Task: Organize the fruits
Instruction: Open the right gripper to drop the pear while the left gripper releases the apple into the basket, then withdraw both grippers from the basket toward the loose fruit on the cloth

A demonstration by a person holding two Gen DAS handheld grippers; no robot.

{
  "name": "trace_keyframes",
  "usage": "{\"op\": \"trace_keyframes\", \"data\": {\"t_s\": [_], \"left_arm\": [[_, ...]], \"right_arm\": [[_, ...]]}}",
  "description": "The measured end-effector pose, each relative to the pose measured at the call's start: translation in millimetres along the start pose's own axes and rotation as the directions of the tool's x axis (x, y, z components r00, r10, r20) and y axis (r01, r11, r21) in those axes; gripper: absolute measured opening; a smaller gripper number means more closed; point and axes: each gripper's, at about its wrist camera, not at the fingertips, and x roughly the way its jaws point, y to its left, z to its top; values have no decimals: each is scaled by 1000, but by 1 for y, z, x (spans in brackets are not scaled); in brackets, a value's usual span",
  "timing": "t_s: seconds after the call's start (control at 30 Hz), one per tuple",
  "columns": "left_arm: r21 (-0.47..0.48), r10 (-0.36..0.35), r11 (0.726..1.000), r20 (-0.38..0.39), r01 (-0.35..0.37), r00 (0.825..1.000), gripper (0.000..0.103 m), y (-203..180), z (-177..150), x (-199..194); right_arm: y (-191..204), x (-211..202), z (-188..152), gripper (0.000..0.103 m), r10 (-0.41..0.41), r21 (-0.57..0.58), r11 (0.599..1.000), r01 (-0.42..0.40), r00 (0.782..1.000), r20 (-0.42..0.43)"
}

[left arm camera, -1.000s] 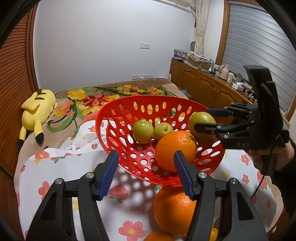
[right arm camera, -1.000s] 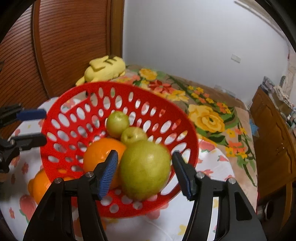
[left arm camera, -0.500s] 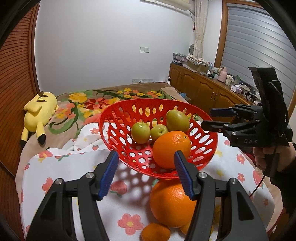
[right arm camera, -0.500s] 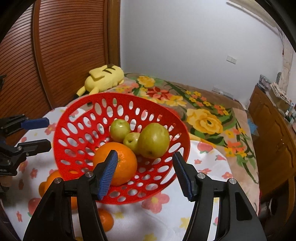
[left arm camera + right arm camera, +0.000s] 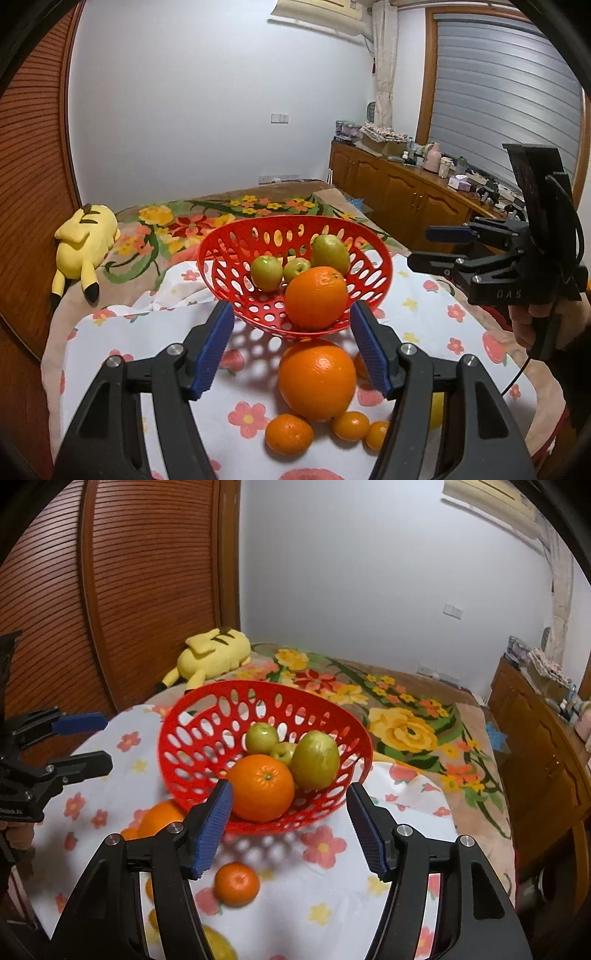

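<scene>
A red perforated basket (image 5: 221, 240) (image 5: 177, 716) stands on the flowered white cloth (image 5: 140, 350). In it lie an orange (image 5: 316, 297) (image 5: 260, 788), a large green fruit (image 5: 330, 253) (image 5: 314, 759) and two small green apples (image 5: 266, 273) (image 5: 261, 737). My left gripper (image 5: 291, 310) (image 5: 107, 740) hovers before the basket, its jaws opening with nothing gripped. A bigger orange (image 5: 317, 378) and small mandarins (image 5: 289, 434) lie on the cloth below it. My right gripper (image 5: 290, 788) (image 5: 421, 246) hangs right of the basket, jaws opening and empty.
A yellow plush toy (image 5: 83, 247) lies on the floral bedspread (image 5: 402, 731) behind the basket. Wooden cabinets (image 5: 399, 199) with clutter run along the right wall, a slatted wooden door (image 5: 129, 590) along the left. One mandarin (image 5: 236, 882) lies under the right gripper.
The large green fruit left the right gripper and now lies in the basket. Both grippers have drawn back and up from the basket, so more fruit on the cloth shows.
</scene>
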Motion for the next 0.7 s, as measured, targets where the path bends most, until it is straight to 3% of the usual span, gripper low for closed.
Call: {"op": "trace_keyframes", "data": {"t_s": [0.3,0.7], "left_arm": [[10,-9,1000,26,9,1000,67,-11,-10,-26],[6,-15,1000,-21,16,1000,68,-9,-46,-21]], "right_arm": [[13,-30,-24,69,-12,30,999,11,1000,14],[33,-45,-75,72,-1,114,993,2,1000,-14]]}}
